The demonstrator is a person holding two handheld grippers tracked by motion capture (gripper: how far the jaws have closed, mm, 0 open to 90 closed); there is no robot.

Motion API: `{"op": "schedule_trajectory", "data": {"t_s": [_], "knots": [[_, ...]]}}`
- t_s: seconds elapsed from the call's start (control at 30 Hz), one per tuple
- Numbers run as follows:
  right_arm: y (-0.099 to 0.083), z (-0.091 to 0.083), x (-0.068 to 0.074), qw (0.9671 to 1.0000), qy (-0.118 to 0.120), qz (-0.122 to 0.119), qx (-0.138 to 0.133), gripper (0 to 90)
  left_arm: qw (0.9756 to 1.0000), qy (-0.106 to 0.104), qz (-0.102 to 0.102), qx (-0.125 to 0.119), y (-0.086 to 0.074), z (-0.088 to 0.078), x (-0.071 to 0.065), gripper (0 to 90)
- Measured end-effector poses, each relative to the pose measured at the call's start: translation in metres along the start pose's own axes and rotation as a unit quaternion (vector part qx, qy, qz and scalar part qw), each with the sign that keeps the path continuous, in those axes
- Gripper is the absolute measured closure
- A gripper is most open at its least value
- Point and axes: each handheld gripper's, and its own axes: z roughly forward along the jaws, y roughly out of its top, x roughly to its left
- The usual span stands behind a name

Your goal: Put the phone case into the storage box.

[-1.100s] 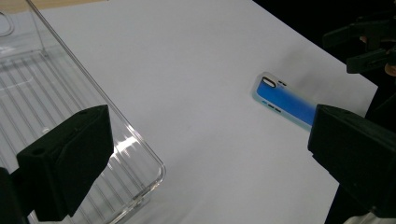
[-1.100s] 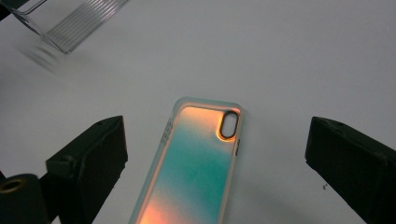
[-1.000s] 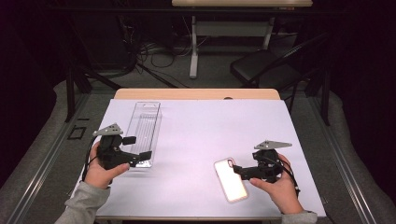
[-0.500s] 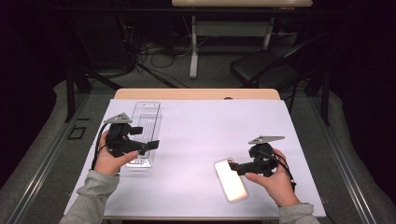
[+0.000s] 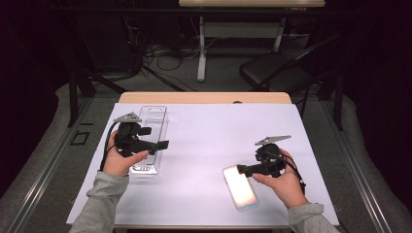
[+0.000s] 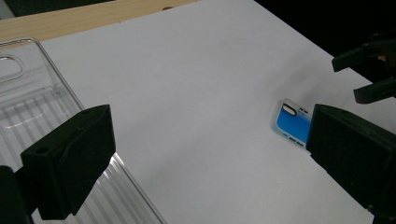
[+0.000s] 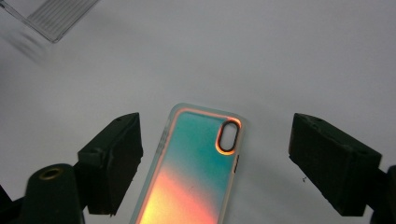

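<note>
Dark room, cables and a chair beyond the far edge; white table top [image 5: 209, 141] under the fixed camera, wood strip showing at its far side.

Items on the surface: clear plastic tray [image 5: 149, 138] at the person's left, long axis running away from them, ribbed floor, a phone-shaped recess visible in the left gripper view [image 6: 28, 107]. Phone case [image 5: 239, 187] at the person's right, flat on the white top, well apart from the tray. Case reads iridescent: teal to orange in the right gripper view [image 7: 196, 163], blue from the left gripper view [image 6: 293, 124]. Camera cut-out points away from the right hand.

Left gripper [image 5: 163, 144]: over the tray's right half, jaws wide, nothing between them; I cannot tell if it touches the tray.
Right gripper [image 5: 240, 168]: at the near-end of the case, jaws wide and straddling its width, not closed on it.

Judgement: work looks like seating the case in the tray. Nothing done yet: case not grasped, tray empty. Remaining: close on the case, lift, carry across, lay it in the recess.
</note>
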Motion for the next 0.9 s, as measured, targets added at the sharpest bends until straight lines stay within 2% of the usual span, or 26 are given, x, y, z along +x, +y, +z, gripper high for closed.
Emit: {"op": "schedule_trajectory", "data": {"t_s": [0.3,0.47,0.57,0.6,0.67,0.7,0.9], "knots": [[0.006,0.006,-0.002,0.9998,-0.002,-0.005,0.017,22.2,0.9998,0.009,0.015,0.01,-0.001,0.004,-0.002,1.9],[0.008,0.009,-0.003,0.9996,-0.005,-0.006,0.026,26.1,0.9998,0.008,0.014,0.011,-0.003,0.006,-0.002,2.5],[0.009,0.011,-0.003,0.9994,-0.004,-0.004,0.034,26.5,0.9998,0.009,0.015,0.012,-0.004,0.006,-0.002,2.5],[0.01,0.013,-0.004,0.9989,-0.003,0.007,0.047,26.9,0.9998,0.008,0.012,0.013,-0.005,0.006,-0.003,2.4],[0.011,0.013,-0.003,0.9986,-0.002,0.01,0.052,29.4,0.9998,0.008,0.014,0.015,-0.006,0.006,-0.003,2.5],[0.011,0.014,-0.004,0.9985,-0.002,0.007,0.054,32.7,0.9998,0.006,0.013,0.016,-0.006,0.006,-0.003,2.5],[0.014,0.016,-0.003,0.9983,-0.001,-0.005,0.058,39.4,0.9998,0.003,0.015,0.014,-0.008,0.003,-0.003,4.4]]}}
